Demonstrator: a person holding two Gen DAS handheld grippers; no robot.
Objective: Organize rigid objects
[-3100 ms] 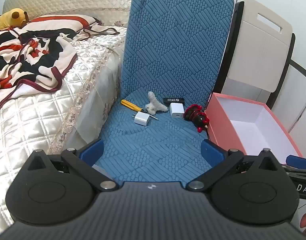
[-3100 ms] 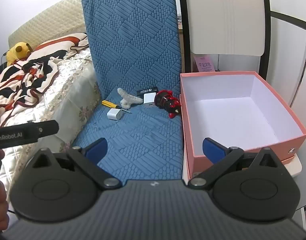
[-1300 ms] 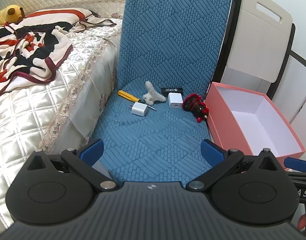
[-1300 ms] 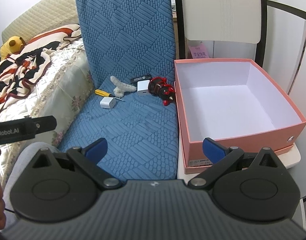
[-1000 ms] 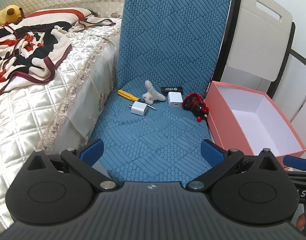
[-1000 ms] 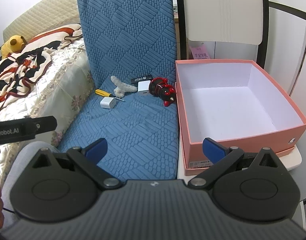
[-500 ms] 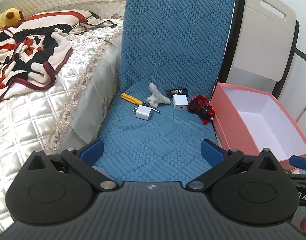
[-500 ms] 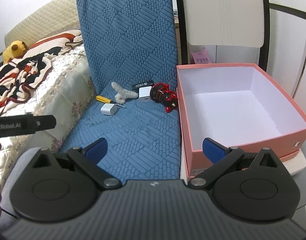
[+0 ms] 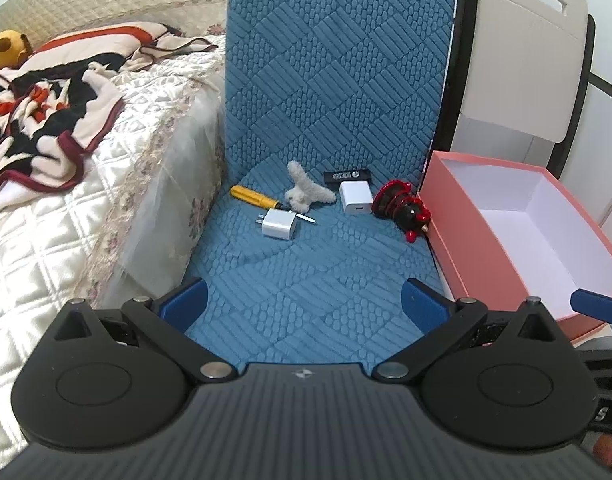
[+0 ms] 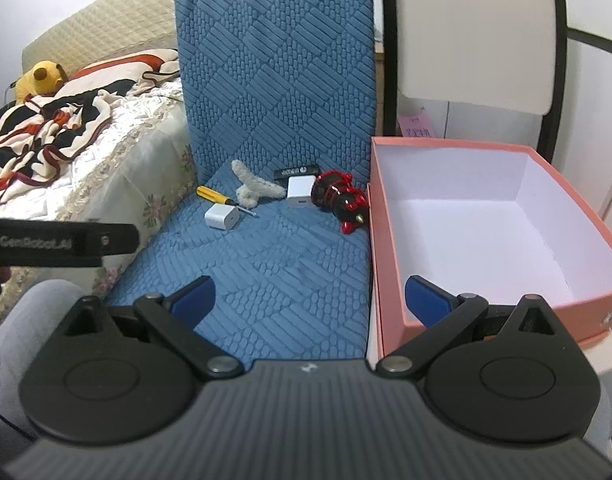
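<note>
Clutter sits in a short row at the back of the blue quilted seat (image 9: pixel 306 272), right where seat meets backrest, and the pink box (image 10: pixel 390 280) stands empty just beside it, off the seat's right edge.

From the left claw (image 9: pixel 303 298), jaws spread wide and holding nothing, the row lies at about 12 o'clock, well apart. Nearest is the white charger (image 9: pixel 279 223), prongs pointing toward 10 o'clock. Behind it the yellow screwdriver (image 9: pixel 254 196) runs its long axis from 10 to 4 o'clock, its tip just beside the charger. The fuzzy white clip (image 9: pixel 306 194) lies at the row's middle, then a second white charger (image 9: pixel 355 197) with a black bar (image 9: pixel 348 175) behind it, and the red and black figurine (image 9: pixel 402 210) closest to the box.

From the right claw (image 10: pixel 310 300), likewise spread and empty, the same row lies around 11 to 12 o'clock, with the figurine (image 10: pixel 340 196) nearly straight ahead and the box opening at 1 to 2 o'clock.

Judging by that, the right claw is the better placed for the figurine and the charger beside it, a short carry toward 3 o'clock. The left claw lines up better with the near charger and the screwdriver, whose slanted shaft would ask for jaws turned across it.
</note>
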